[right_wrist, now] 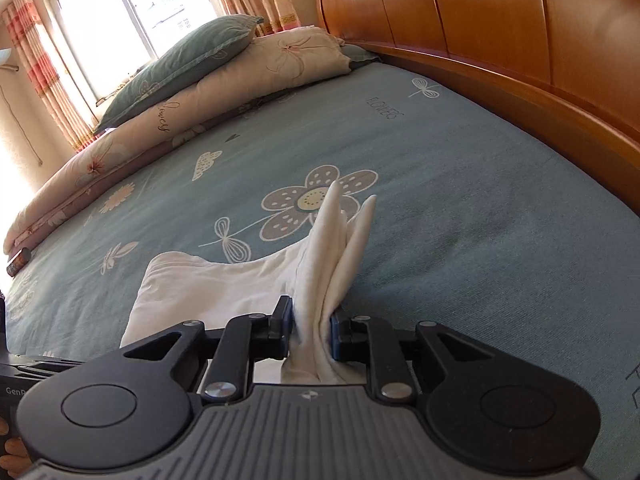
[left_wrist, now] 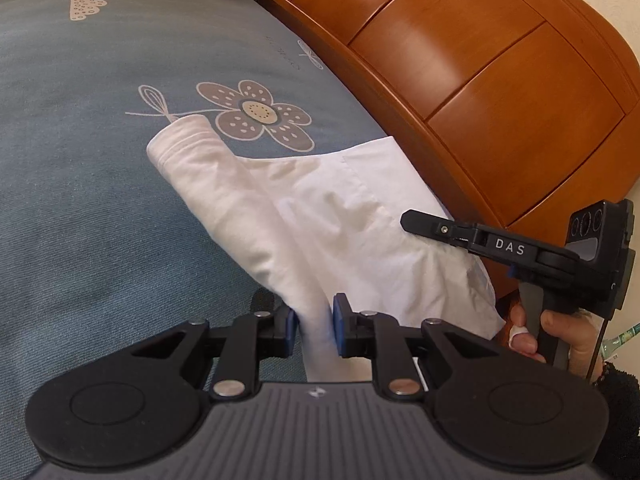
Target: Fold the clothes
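The left tongs (left_wrist: 314,326) pinch a bunch of the white shirt (left_wrist: 320,216), which lies on the blue bed (left_wrist: 100,200) in front of them. The right tongs (right_wrist: 312,324) pinch thick folds of the same shirt (right_wrist: 224,280). Both tongs hide the cloth under them. The hand (left_wrist: 560,336) is partly cut off.

White cloth garment (left_wrist: 320,216), glossy wooden headboard (left_wrist: 480,80)
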A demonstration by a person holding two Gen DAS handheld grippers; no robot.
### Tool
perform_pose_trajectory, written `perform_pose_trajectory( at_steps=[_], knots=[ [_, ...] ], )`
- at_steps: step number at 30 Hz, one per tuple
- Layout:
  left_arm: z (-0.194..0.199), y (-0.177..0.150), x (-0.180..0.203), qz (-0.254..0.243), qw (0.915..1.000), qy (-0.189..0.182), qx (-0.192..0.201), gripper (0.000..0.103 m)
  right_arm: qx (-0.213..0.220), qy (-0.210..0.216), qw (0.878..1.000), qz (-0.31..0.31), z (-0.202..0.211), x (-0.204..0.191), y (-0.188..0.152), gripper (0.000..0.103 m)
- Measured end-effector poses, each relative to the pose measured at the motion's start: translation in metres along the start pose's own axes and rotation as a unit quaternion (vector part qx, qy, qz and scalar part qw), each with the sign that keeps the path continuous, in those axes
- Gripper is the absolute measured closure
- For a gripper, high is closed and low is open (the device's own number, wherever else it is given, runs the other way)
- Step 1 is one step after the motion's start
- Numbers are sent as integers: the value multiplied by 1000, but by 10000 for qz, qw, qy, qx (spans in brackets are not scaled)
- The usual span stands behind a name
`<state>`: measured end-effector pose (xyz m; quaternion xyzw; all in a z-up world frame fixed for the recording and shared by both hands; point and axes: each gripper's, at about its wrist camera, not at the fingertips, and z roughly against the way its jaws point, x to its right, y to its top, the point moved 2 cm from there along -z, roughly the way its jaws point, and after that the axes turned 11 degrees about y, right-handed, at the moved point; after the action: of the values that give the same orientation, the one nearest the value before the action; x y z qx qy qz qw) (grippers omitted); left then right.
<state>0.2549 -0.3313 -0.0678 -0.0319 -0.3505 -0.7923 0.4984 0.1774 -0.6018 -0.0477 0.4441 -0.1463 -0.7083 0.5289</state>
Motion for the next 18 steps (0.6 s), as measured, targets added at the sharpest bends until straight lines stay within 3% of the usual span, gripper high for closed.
perform_pose_trajectory(
  at_steps=[2,4,7,10,13,15,18],
  knots=[
    [-2,-4,-6,-55,9998,120,-133,82,-12,-266,9995,-157,-4,15,-5,57],
    [4,-9,-16,-113,9993,281,-218,73,100,-539,9982,-254,0,27,-8,56],
    [21,-11,-22,-423,9970,644,-68,72,445,-771,9954,-362,21,38,-11,55],
    [31,-5,-9,-894,9939,578,274,60,605,-412,9970,-260,33,30,-10,55],
    [26,0,10,-1331,9890,450,457,54,454,358,9983,-80,28,11,-11,52],
    [17,1,22,-1627,9846,437,463,53,231,623,9978,-80,16,7,-14,52],
    [-1,3,25,-1714,9829,562,359,53,12,395,9992,-109,1,16,-23,52]
  ],
)
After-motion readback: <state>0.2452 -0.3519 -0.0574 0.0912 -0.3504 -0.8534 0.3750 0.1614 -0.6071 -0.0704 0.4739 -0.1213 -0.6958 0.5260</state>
